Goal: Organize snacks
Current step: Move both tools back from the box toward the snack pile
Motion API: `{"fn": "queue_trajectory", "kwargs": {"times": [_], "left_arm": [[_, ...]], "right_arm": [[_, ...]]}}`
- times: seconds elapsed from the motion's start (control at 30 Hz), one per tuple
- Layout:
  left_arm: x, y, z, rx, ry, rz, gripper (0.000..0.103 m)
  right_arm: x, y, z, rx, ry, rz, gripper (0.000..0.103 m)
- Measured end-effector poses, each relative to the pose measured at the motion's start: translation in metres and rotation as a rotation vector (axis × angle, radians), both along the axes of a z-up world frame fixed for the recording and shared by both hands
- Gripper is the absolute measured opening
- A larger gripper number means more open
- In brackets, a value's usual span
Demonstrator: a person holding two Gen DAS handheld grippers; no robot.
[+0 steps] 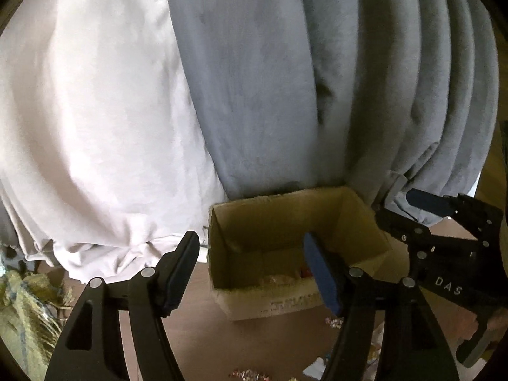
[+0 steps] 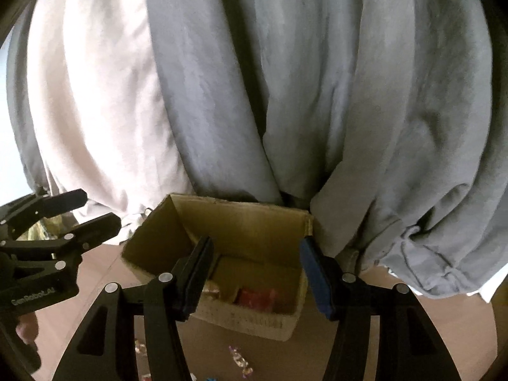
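From my seat, both grippers hang over the open cardboard box (image 2: 222, 222) with nothing between their fingers. My left gripper (image 1: 250, 273) stands with its fingers fairly wide apart; the box's near left corner lies in the gap between them, and its blue-padded finger (image 1: 320, 276) sits over the box's interior. My right gripper (image 2: 257, 276) is parted a little less, and straight beyond its fingers I look down into the box, where a red packet (image 2: 257, 298) and a pale wrapped snack (image 2: 211, 292) lie on the bottom. A few loose wrapped sweets (image 2: 238, 360) lie on the brown surface (image 2: 104, 270) on the near side of the box, below the fingers. Behind the box hang grey (image 2: 285, 95) and pale curtains (image 1: 95, 127). Off to the left of the left fingers lies a yellowish sack (image 1: 22, 301).
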State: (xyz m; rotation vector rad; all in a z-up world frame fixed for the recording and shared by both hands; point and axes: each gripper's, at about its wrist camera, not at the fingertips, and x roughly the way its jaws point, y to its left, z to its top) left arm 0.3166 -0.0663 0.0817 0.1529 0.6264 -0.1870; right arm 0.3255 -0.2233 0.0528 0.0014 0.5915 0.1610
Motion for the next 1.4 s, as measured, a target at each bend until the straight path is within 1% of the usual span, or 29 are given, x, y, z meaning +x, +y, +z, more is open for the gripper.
{"fn": "queue_trajectory", "kwargs": {"times": [0.1, 0.27, 0.4, 0.6, 0.7, 0.9, 0.97, 1.1, 1.2, 1.3, 1.4], "left_arm": [[-0.019, 0.001, -0.001, 0.004, -0.014, 0.000, 0.069], [-0.047, 0.003, -0.006, 0.019, -0.022, 0.023, 0.070], [-0.069, 0.004, -0.016, 0.049, -0.030, 0.039, 0.071], [-0.101, 0.003, -0.041, 0.091, -0.012, 0.046, 0.071], [-0.115, 0.005, -0.055, 0.088, 0.014, 0.061, 0.071], [-0.134, 0.008, -0.084, 0.080, 0.092, 0.081, 0.071], [-0.140, 0.009, -0.094, 0.086, 0.118, 0.090, 0.071], [-0.145, 0.011, -0.113, 0.069, 0.196, 0.089, 0.071], [-0.147, 0.010, -0.130, 0.061, 0.260, 0.087, 0.071], [-0.147, 0.009, -0.145, 0.071, 0.309, 0.093, 0.071], [-0.146, 0.009, -0.153, 0.075, 0.332, 0.096, 0.071]], "right_arm": [[-0.020, -0.001, 0.003, 0.004, -0.010, 0.001, 0.058], [-0.047, -0.002, -0.001, 0.031, -0.005, -0.015, 0.058], [-0.066, -0.003, -0.012, 0.037, 0.015, -0.028, 0.058], [-0.100, -0.007, -0.034, 0.014, 0.056, -0.056, 0.058], [-0.114, -0.007, -0.047, 0.000, 0.091, -0.063, 0.058], [-0.133, -0.007, -0.069, -0.017, 0.166, -0.067, 0.058], [-0.138, -0.005, -0.080, -0.031, 0.204, -0.055, 0.058], [-0.148, -0.002, -0.101, -0.042, 0.286, -0.042, 0.058], [-0.152, -0.002, -0.117, -0.025, 0.348, -0.042, 0.058], [-0.154, -0.002, -0.137, -0.017, 0.420, -0.029, 0.058], [-0.153, -0.003, -0.153, 0.003, 0.484, -0.027, 0.058]]}}
